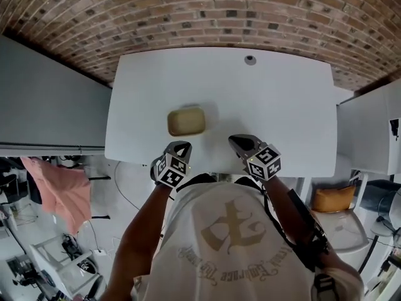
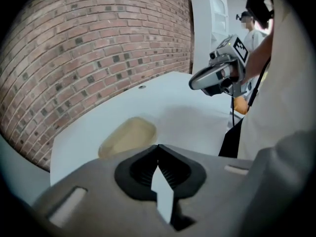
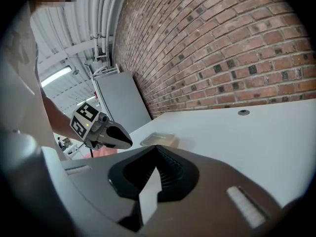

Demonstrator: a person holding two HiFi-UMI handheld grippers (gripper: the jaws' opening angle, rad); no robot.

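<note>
The person stands at the near edge of a white table [image 1: 282,105] with a tool in each hand. The left hand-held gripper [image 1: 182,147] hangs over the front edge of the table. Its jaws are drawn together so that the tips meet, and nothing is caught between them. Just beyond its tips, not touching them, a shallow tan box [image 1: 186,121] with rounded corners lies flat on the table, a little left of the middle. The right hand-held gripper [image 1: 234,140] is level with the left one and off to the box's right, near it but apart from it. Its jaws are also closed tip to tip and hold nothing. Farther back a small round fitting [image 1: 250,59] sits in the tabletop, close to the brick wall [image 1: 188,11]. A pink cloth [image 1: 62,190] hangs down to the person's left, below table height.
</note>
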